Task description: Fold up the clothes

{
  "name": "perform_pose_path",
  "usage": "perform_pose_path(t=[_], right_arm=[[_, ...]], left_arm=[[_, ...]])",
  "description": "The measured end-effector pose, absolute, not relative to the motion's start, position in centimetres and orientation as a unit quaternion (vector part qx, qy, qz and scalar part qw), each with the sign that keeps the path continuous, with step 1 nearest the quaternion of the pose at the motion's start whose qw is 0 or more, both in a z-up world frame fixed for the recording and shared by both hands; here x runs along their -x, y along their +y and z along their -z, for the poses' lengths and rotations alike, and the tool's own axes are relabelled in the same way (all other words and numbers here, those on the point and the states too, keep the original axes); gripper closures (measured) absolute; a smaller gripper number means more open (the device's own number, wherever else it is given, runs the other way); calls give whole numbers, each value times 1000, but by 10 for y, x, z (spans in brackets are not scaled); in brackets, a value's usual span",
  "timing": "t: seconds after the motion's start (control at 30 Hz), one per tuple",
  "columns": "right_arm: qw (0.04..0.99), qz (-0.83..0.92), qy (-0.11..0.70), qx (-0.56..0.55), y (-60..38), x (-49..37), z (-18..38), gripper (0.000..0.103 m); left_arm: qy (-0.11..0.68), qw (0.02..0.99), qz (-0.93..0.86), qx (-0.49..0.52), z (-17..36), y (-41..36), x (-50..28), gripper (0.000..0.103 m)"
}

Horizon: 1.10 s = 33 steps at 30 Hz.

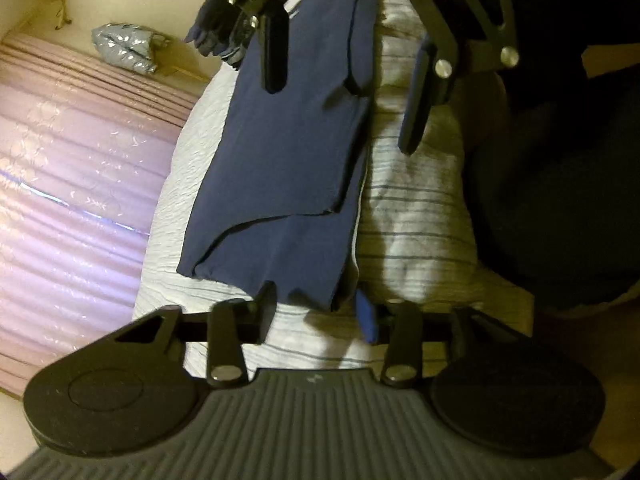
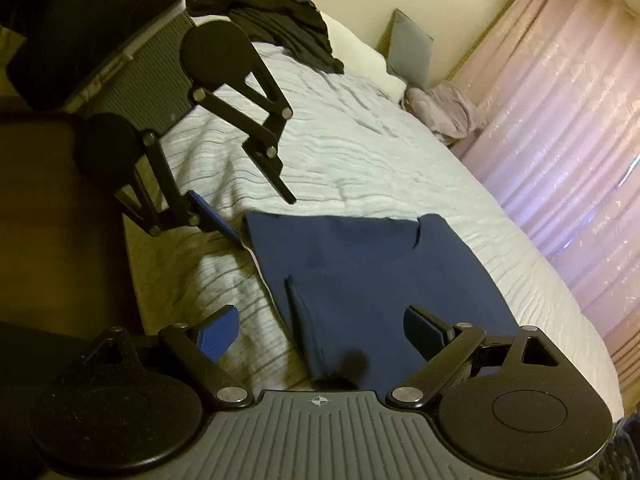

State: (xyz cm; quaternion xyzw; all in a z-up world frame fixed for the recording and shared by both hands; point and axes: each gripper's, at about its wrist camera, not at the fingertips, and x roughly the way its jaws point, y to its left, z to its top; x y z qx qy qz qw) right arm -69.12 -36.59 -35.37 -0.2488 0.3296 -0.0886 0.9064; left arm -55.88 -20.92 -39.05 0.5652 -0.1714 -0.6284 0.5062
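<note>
Mid-fold: navy garment [image 2: 372, 276] is lying partly folded on the bed [image 2: 360, 152]. Left tool [image 2: 266, 216] is hovering at its far edge, released, gripping nothing. Right tool [image 2: 320, 332] is gaping wide over the near end. Next, probably: both pinching edges, folding again.

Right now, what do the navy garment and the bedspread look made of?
Navy garment: looks like thin matte knit, possibly cotton jersey; it lies flat with soft, limp folds. Bedspread: white crinkled woven fabric with thin dark stripes, seersucker-like; puckered ridges show.
</note>
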Motion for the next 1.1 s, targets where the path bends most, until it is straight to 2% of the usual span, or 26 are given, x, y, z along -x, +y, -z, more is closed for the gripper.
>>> perform_pose_path(t=[0.1,0.27,0.4,0.43,0.47,0.6,0.63,0.67,0.7,0.73,0.83,0.87,0.9,1.1], right_arm=[[903,95,329,258,-363,692,355,11],[902,90,323,272,-357,681,359,11],[894,97,324,294,-354,663,367,12],[889,103,327,304,-353,658,370,26],[884,110,330,312,-353,654,372,45],[867,139,341,336,-357,641,379,49],[864,144,345,337,-359,639,381,59],[861,149,348,339,-360,636,382,83],[863,152,349,333,-363,635,382,98],[867,153,348,323,-367,634,380,98],[886,157,329,285,-378,641,366,98],[893,160,321,272,-382,645,360,99],[899,163,312,260,-386,648,353,99],[928,184,269,180,-416,666,313,99]], left_arm=[[-144,530,646,-530,373,-211,554,99],[-109,572,661,-473,342,-214,544,100],[-113,575,665,-462,328,-216,548,100],[-116,574,666,-463,326,-217,550,100],[-119,573,666,-463,324,-219,551,100],[-121,571,670,-459,321,-220,553,100],[-121,571,670,-459,321,-219,554,100],[-118,571,671,-458,321,-220,553,100],[-115,571,672,-458,321,-220,553,100],[-109,573,672,-456,322,-221,551,99],[-91,583,669,-452,323,-228,537,81],[-93,587,661,-459,324,-235,530,59],[-96,590,653,-465,326,-242,523,53],[-145,579,618,-512,342,-300,485,54]])
